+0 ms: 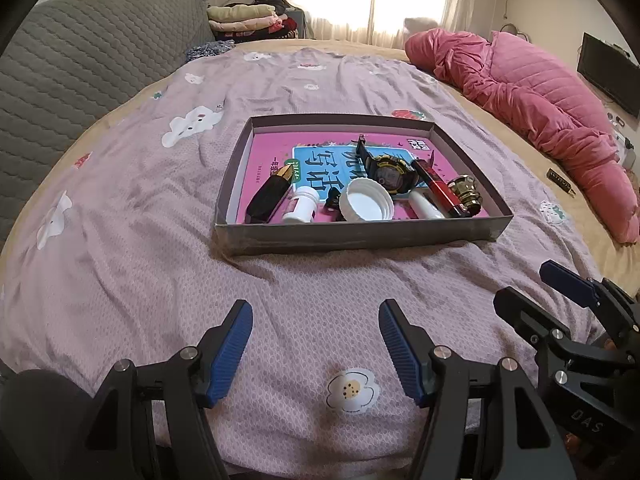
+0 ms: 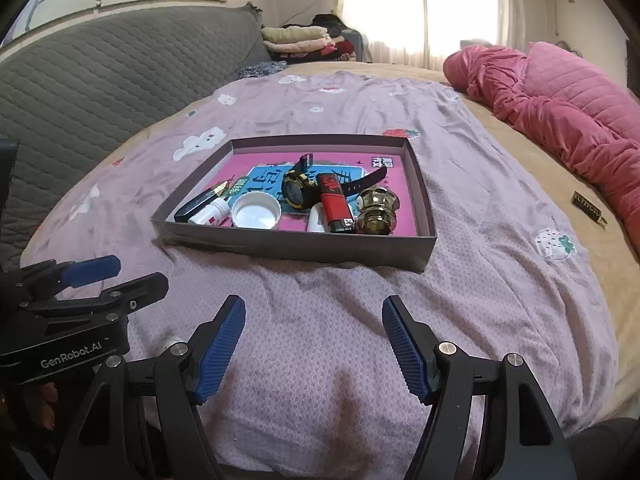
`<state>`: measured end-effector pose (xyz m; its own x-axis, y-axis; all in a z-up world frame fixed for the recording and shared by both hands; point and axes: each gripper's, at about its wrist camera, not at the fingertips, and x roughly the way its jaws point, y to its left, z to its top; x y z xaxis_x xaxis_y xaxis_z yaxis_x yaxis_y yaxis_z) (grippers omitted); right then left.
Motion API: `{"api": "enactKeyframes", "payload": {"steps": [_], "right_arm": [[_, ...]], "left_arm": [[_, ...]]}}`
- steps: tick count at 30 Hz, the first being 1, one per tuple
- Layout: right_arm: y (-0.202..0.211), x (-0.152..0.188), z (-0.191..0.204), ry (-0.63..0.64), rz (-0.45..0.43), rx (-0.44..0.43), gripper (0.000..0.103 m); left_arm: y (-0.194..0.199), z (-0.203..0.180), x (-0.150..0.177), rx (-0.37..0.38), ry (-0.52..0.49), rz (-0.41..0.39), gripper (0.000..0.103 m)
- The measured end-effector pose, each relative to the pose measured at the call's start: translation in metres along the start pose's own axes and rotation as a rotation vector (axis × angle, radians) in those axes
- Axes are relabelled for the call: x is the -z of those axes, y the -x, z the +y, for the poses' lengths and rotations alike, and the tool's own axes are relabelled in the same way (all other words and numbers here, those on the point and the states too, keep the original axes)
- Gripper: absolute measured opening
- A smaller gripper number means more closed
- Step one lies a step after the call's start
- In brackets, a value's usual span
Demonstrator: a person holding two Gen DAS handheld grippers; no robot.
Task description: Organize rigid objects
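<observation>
Lilac bedspread (image 1: 120,208) covers the work surface, grey headboard at ten o'clock. I hold the left gripper (image 1: 316,348) spread and empty, the right gripper (image 2: 314,344) likewise, both short of the box (image 1: 360,236) at twelve o'clock. Contents, left to right: black bottle (image 1: 269,197), white vial (image 1: 301,209), white lid (image 1: 366,206), watch (image 1: 390,174), red lighter (image 1: 438,190), brass knob (image 1: 466,196). I judge sorting nearly complete; approach low and take one item at a time.

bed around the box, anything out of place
Yes: a small dark bar with gold lettering lies alone on the tan blanket, right of the shallow grey cardboard box that holds all the other small items.
</observation>
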<state>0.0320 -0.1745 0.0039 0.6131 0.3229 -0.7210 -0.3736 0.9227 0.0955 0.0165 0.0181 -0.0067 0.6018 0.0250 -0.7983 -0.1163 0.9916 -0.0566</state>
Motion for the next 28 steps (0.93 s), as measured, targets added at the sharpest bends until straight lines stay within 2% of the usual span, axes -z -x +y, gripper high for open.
{"api": "enactKeyframes", "payload": {"steps": [20,28], "right_arm": [[0.003,0.000,-0.001,0.004,-0.012,-0.008,0.073],[0.000,-0.002,-0.009,-0.028,-0.002,-0.006,0.073]], "left_arm": [[-0.002,0.000,0.004,-0.009,-0.004,0.016,0.065],[-0.011,0.007,0.005,0.008,0.034,0.035,0.065]]}}
